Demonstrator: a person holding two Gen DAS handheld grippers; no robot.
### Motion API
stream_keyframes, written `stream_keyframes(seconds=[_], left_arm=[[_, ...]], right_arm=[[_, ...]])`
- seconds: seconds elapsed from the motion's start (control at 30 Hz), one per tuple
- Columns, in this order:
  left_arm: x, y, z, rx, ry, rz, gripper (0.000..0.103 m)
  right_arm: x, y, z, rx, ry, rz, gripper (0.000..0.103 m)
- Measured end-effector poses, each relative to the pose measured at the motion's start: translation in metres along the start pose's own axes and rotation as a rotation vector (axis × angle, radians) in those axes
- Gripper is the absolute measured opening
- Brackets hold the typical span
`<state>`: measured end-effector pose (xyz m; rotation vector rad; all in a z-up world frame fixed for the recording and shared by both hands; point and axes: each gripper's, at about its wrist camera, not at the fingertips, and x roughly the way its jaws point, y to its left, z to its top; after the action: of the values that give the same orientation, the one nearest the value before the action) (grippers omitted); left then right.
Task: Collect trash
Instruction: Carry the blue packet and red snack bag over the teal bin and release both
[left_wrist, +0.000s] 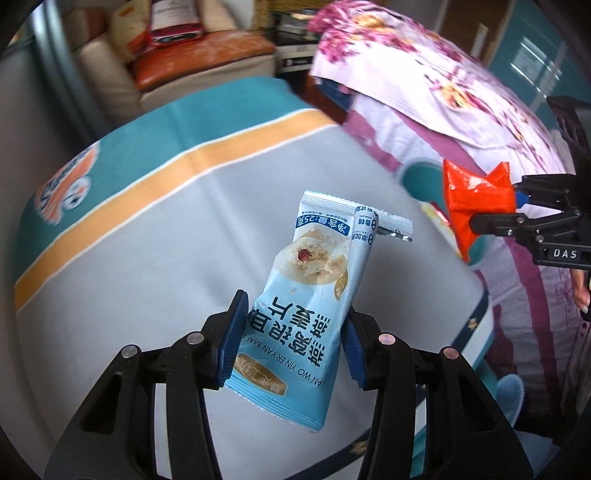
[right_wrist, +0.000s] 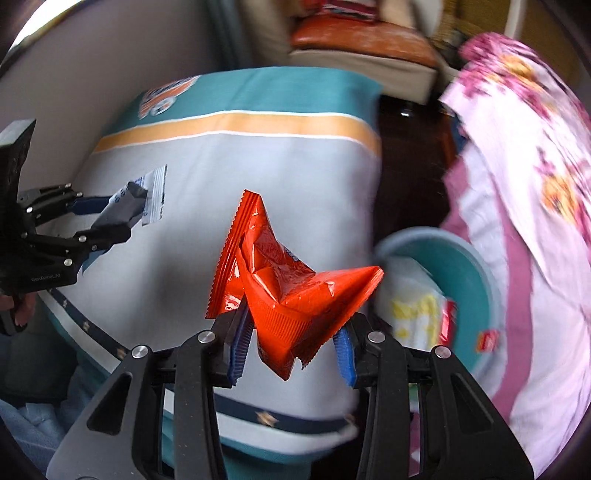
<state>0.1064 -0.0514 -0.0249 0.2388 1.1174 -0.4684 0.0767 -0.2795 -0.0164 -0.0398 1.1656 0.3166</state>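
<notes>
We saw the left gripper (left_wrist: 291, 343) clamped on a pale blue snack wrapper (left_wrist: 314, 280) at the lower centre of its view, above the grey cloth (left_wrist: 147, 240). The right gripper (right_wrist: 291, 349) pinched a crumpled orange wrapper (right_wrist: 284, 280) at centre frame, beside a teal bin (right_wrist: 469, 258) at right holding other wrappers.

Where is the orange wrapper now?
The orange wrapper is pinched in the right claw, above the bed sheet, left of the teal bin.
</notes>
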Motion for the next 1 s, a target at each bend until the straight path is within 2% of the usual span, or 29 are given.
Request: stream_keyframes(seconds=[0.27, 0.57, 0.77, 1.0], left_arm=[[0.028, -0.063, 0.015, 0.046, 0.044, -0.028, 0.049], [0.045, -0.123, 0.040, 0.072, 0.055, -0.050, 0.049], [0.056, -0.161, 0.068, 0.080, 0.042, -0.071, 0.050], [0.077, -0.196, 0.100, 0.076, 0.017, -0.094, 0.050]], right_arm=[[-0.029, -0.062, -0.048, 0.133, -0.083, -0.028, 0.037], [-0.045, -0.114, -0.075, 0.261, -0.164, -0.040, 0.038], [-0.052, -0.144, -0.088, 0.324, -0.181, -0.065, 0.038], [-0.051, -0.167, -0.092, 0.331, -0.146, -0.116, 0.039]])
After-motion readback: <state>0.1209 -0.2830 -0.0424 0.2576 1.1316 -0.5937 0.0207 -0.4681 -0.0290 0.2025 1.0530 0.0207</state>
